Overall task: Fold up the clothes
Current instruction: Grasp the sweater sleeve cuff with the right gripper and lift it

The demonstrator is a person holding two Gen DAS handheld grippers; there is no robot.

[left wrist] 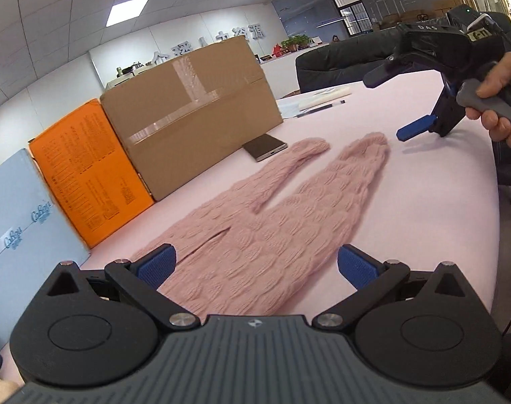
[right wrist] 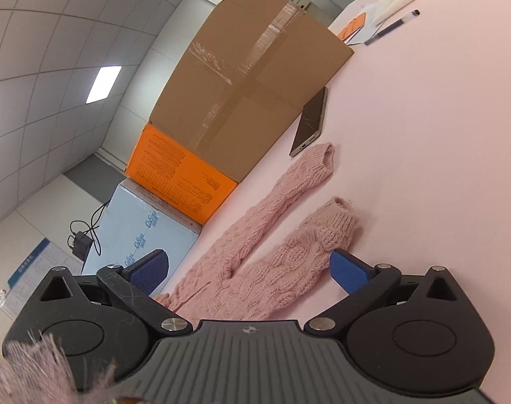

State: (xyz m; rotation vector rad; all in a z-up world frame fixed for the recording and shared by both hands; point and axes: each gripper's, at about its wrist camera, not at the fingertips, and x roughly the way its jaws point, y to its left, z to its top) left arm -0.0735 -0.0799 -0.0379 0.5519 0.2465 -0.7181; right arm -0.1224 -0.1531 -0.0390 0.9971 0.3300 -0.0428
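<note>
A pink knitted garment (left wrist: 265, 232) lies flat on the pink table (left wrist: 433, 202), its two long parts ending in ribbed cuffs at the far end. My left gripper (left wrist: 255, 267) hovers open over its near end, nothing between the blue pads. In the left wrist view my right gripper (left wrist: 393, 104) is held in a hand above the table just right of the nearer cuff (left wrist: 373, 141), jaws wide apart. The right wrist view shows the garment (right wrist: 272, 269) from its cuffs, with the right gripper (right wrist: 248, 269) open over the nearer cuff (right wrist: 336, 225).
A brown cardboard box (left wrist: 191, 114), an orange box (left wrist: 87, 171) and a light blue box (left wrist: 16, 215) line the table's left side. A phone (left wrist: 264, 147) lies by the far cuff. A pen (left wrist: 322, 107) and papers lie farther back. A dark sofa (left wrist: 342, 57) stands behind.
</note>
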